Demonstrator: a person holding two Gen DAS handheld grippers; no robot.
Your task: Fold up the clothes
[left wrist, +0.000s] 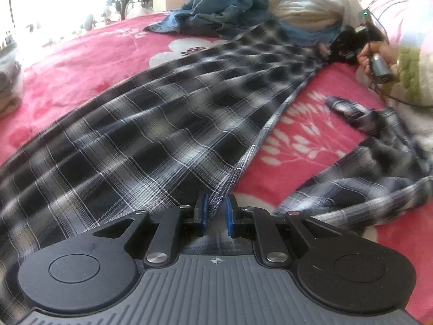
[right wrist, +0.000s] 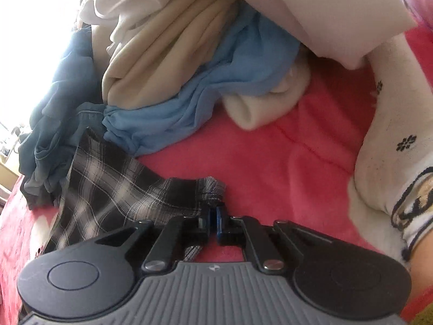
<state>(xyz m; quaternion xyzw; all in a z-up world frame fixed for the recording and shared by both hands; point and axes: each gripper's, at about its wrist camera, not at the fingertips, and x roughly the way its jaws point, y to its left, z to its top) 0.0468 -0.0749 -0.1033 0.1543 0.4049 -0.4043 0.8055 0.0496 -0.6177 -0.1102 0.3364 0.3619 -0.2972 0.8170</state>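
Note:
A black-and-white plaid shirt (left wrist: 167,124) lies stretched across a pink flowered blanket (left wrist: 311,146). My left gripper (left wrist: 217,208) is shut on the shirt's near edge, the cloth running between its blue pads. My right gripper (left wrist: 343,46) shows at the far end in the left wrist view, holding the shirt's other corner. In the right wrist view the right gripper (right wrist: 213,216) is shut on a bunched plaid corner (right wrist: 211,189), with the shirt (right wrist: 108,184) trailing left. A loose plaid sleeve (left wrist: 365,162) lies at the right.
A pile of clothes sits at the far end of the bed: a dark blue garment (left wrist: 224,8), a light blue one (right wrist: 203,92), cream (right wrist: 167,54) and white ones (right wrist: 311,8). A white flowered cloth (right wrist: 392,124) lies at the right.

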